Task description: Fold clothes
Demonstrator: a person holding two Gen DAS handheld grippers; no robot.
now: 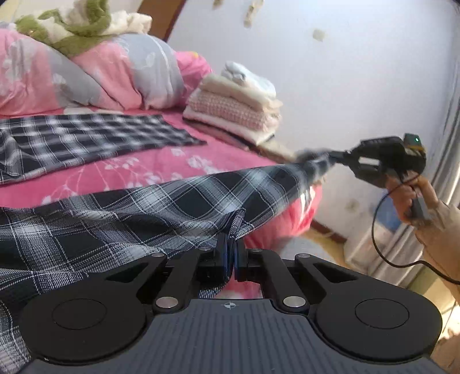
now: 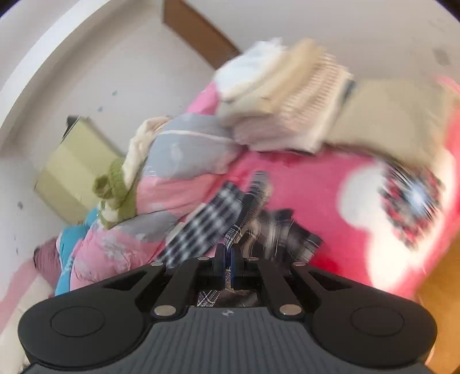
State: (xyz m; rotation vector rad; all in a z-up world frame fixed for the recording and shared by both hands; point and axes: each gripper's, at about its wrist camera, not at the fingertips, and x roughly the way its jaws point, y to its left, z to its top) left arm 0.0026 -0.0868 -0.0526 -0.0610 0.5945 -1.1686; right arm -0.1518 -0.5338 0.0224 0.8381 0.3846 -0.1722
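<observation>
Left-wrist view, left to right, all positions referred to the bed with its pink floral sheet (image 1: 161,169): at the bed's far left a heaped pink-and-grey quilt (image 1: 95,74) carries a green-and-cream plush item (image 1: 74,26); before the quilt a black-and-white plaid cloth (image 1: 86,138) lies flat on the sheet; nearer the camera a second plaid garment (image 1: 149,213) is stretched across the bed's near edge; the left gripper (image 1: 232,253) has its jaws closed on a bunched fold of this garment; at the bed's far right corner stands a stack of folded cream and pink-checked linens (image 1: 238,106); beyond the bed's right edge the right gripper (image 1: 330,161), carried by the person's right hand (image 1: 411,198) with a trailing black cable (image 1: 382,241), pinches the garment's other end, blurred by motion. Right-wrist view, heavily blurred: the right gripper (image 2: 228,259) has its jaws closed on plaid fabric; the quilt (image 2: 178,161) lies upper left and the folded stack (image 2: 284,106) above on the bed.
</observation>
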